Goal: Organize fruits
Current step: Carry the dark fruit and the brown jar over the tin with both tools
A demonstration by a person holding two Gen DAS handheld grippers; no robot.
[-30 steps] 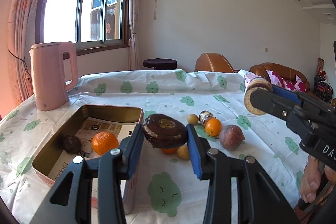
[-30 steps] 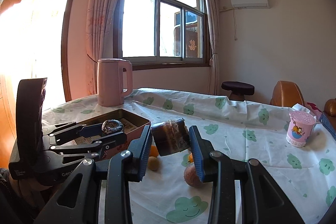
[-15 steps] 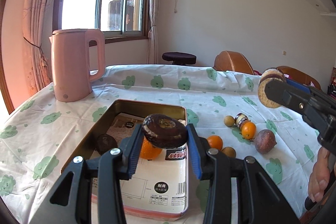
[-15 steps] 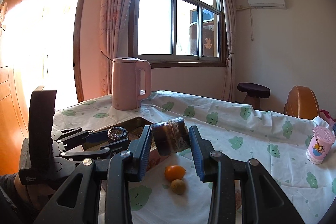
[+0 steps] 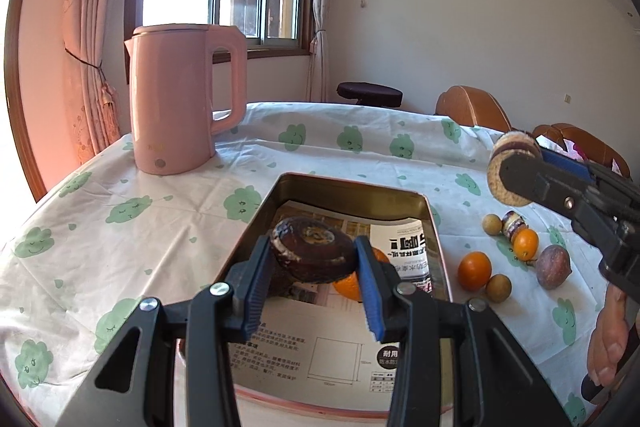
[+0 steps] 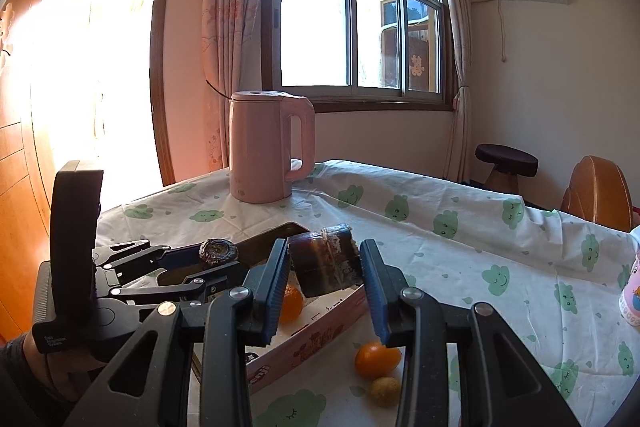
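My left gripper (image 5: 313, 263) is shut on a dark brown, wrinkled round fruit (image 5: 312, 245) and hangs over the open gold tin (image 5: 348, 189). An orange (image 5: 347, 286) and a dark fruit (image 5: 280, 287) lie in the tin on printed paper. My right gripper (image 6: 324, 259) is shut on a brown wrapped roll (image 6: 325, 263) above the tin's near wall (image 6: 320, 331). In the left wrist view that roll (image 5: 507, 173) shows its sandy end at the right. On the cloth lie an orange (image 5: 474, 270), a small orange (image 5: 525, 243), a purple fruit (image 5: 553, 266) and two small tan fruits (image 5: 498, 288).
A pink kettle (image 5: 180, 99) stands at the table's far left behind the tin. A small jar (image 5: 512, 223) lies among the loose fruit. A pink cup (image 6: 632, 299) stands at the far right. A stool and brown chairs stand beyond the table.
Both grippers have carried their loads leftward. The left one went from beside the tin's right edge to above its inside; the right one now reaches the tin's wall.
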